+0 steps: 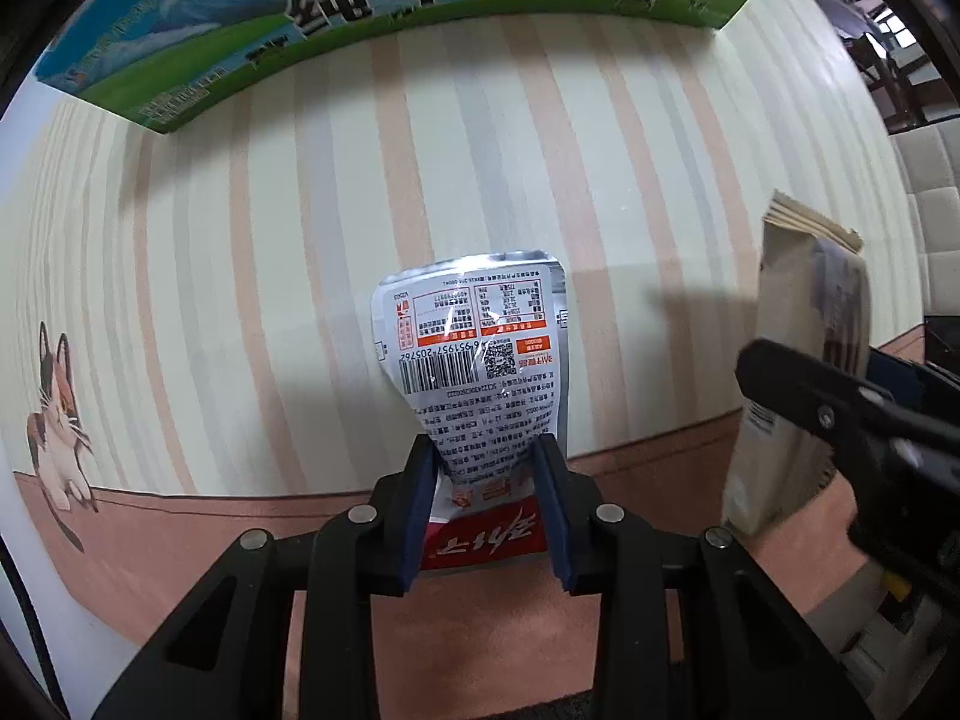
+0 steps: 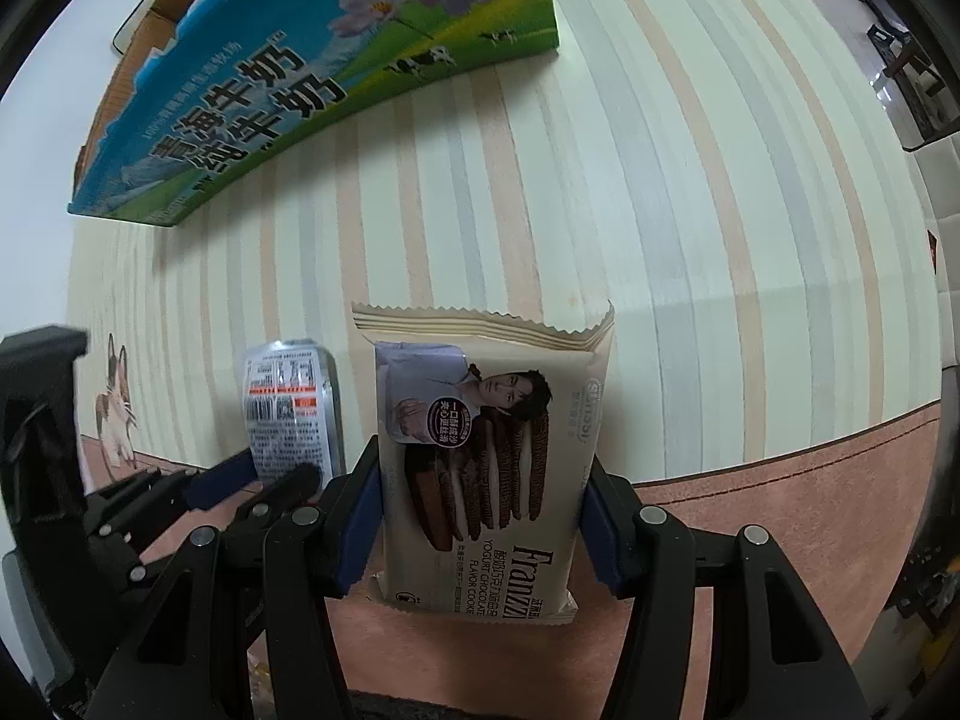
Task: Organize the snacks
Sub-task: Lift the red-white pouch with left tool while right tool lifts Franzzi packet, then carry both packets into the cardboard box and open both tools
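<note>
Mid-carry: left claw (image 1: 485,480) pinches silver pouch (image 1: 474,348), right claw (image 2: 483,516) clamps cookie pack (image 2: 486,468) w/ milk box (image 2: 300,72) at surface's far edge likely next.

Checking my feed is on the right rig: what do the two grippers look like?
Both match: the left gripper and right gripper have black angular linkage arms with round silver pivot pins and flat dark-blue finger pads. No cables, sleeves or markings show.

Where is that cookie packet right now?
The cookie packet is clamped in the right gripper, above the striped mat, right of the silver pouch.
</note>
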`<state>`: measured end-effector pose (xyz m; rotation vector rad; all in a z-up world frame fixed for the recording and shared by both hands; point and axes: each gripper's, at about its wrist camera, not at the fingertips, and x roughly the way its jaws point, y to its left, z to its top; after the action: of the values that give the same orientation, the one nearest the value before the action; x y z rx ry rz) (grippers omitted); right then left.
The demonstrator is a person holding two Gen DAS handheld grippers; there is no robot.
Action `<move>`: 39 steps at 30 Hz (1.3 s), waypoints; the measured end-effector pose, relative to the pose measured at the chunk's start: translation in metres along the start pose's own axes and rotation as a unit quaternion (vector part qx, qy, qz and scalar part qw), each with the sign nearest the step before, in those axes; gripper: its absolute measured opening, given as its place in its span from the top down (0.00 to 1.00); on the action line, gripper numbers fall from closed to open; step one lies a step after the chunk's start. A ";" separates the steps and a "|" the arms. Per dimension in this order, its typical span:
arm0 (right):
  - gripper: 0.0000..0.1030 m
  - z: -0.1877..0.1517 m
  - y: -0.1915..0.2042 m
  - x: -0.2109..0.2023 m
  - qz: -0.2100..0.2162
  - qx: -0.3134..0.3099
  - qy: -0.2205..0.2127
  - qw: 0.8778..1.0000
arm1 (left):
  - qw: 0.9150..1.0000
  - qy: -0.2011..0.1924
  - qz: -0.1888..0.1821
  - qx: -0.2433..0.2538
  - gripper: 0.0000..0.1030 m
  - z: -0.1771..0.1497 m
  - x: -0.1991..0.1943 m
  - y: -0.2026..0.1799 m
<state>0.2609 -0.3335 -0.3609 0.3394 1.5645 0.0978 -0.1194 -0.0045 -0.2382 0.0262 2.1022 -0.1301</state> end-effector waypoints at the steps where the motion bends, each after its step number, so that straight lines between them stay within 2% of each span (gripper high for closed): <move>1: 0.41 0.000 0.000 -0.002 0.002 -0.001 -0.001 1.000 | 1.000 -0.003 -0.003 -0.002 0.71 -0.002 -0.006 0.001; 7: 0.41 0.000 0.004 -0.018 0.018 -0.006 -0.009 1.000 | 0.999 -0.027 -0.040 -0.012 0.71 -0.013 -0.050 0.015; 12: 0.41 0.006 0.010 -0.066 0.051 -0.022 -0.038 0.998 | 0.992 -0.091 -0.080 -0.020 0.71 -0.009 -0.136 0.042; 17: 0.41 0.043 0.029 -0.132 0.081 -0.044 -0.097 0.991 | 0.982 -0.152 -0.107 -0.034 0.71 0.031 -0.208 0.062; 19: 0.41 0.066 0.041 -0.157 0.081 -0.059 -0.124 0.987 | 0.979 -0.170 -0.107 -0.038 0.71 0.054 -0.222 0.062; 21: 0.41 0.089 0.050 -0.174 0.068 -0.075 -0.142 0.985 | 0.976 -0.181 -0.109 -0.044 0.71 0.092 -0.230 0.061; 25: 0.41 0.140 0.057 -0.182 0.033 -0.084 -0.153 0.984 | 0.976 -0.184 -0.104 -0.056 0.71 0.148 -0.230 0.076; 30: 0.41 0.186 0.056 -0.163 -0.001 -0.073 -0.133 0.988 | 0.981 -0.154 -0.098 -0.069 0.71 0.212 -0.201 0.086; 34: 0.40 0.207 0.050 -0.143 -0.004 -0.054 -0.109 0.992 | 0.988 -0.119 -0.080 -0.063 0.66 0.243 -0.174 0.087; 36: 0.39 0.215 0.049 -0.132 -0.008 -0.049 -0.087 0.995 | 0.991 -0.096 -0.064 -0.062 0.68 0.254 -0.162 0.086; 37: 0.38 0.218 0.048 -0.127 -0.006 -0.045 -0.073 0.996 | 0.989 -0.123 -0.047 -0.074 0.68 0.256 -0.155 0.087; 38: 0.33 0.221 0.048 -0.123 -0.001 -0.041 -0.067 0.997 | 0.989 -0.121 -0.046 -0.078 0.68 0.259 -0.150 0.089; 39: 0.21 0.222 0.048 -0.121 -0.002 -0.040 -0.067 0.997 | 0.988 -0.121 -0.045 -0.082 0.67 0.260 -0.147 0.090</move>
<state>0.4864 -0.3543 -0.2378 0.2740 1.4248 0.1319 0.1853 0.0632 -0.2507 -0.1748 1.8656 -0.0128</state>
